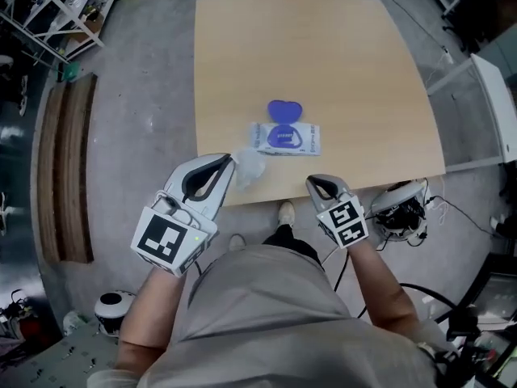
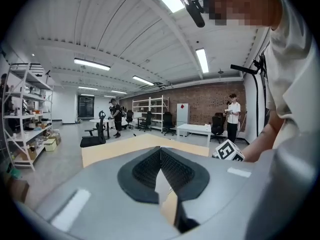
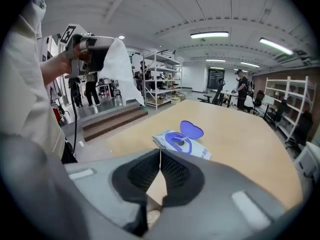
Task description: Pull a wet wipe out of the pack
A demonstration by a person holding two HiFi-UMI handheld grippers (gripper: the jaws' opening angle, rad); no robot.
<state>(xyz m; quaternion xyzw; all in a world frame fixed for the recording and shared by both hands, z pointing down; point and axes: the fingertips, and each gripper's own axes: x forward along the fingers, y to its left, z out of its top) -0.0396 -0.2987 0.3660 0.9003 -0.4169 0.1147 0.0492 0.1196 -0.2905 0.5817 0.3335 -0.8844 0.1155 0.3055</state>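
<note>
The wet wipe pack [image 1: 289,139] lies flat on the wooden table [image 1: 323,47] with its purple lid [image 1: 284,110] flipped open. My left gripper [image 1: 232,160] hovers over the table's near edge, shut on a white wet wipe [image 1: 250,168] that hangs free of the pack. The right gripper view shows that wipe [image 3: 119,69] draping from the raised left gripper [image 3: 102,56], with the pack [image 3: 182,143] ahead on the table. My right gripper [image 1: 310,182] is off the near edge, right of the left one, shut and holding nothing. In the left gripper view a pale strip of wipe [image 2: 161,186] shows below the shut tips [image 2: 160,149].
A low wooden step [image 1: 69,168] lies on the floor left of the table. A white device with cables [image 1: 400,208] sits on the floor at the right. Shelving racks [image 2: 27,119] and people [image 2: 231,116] stand far off in the room.
</note>
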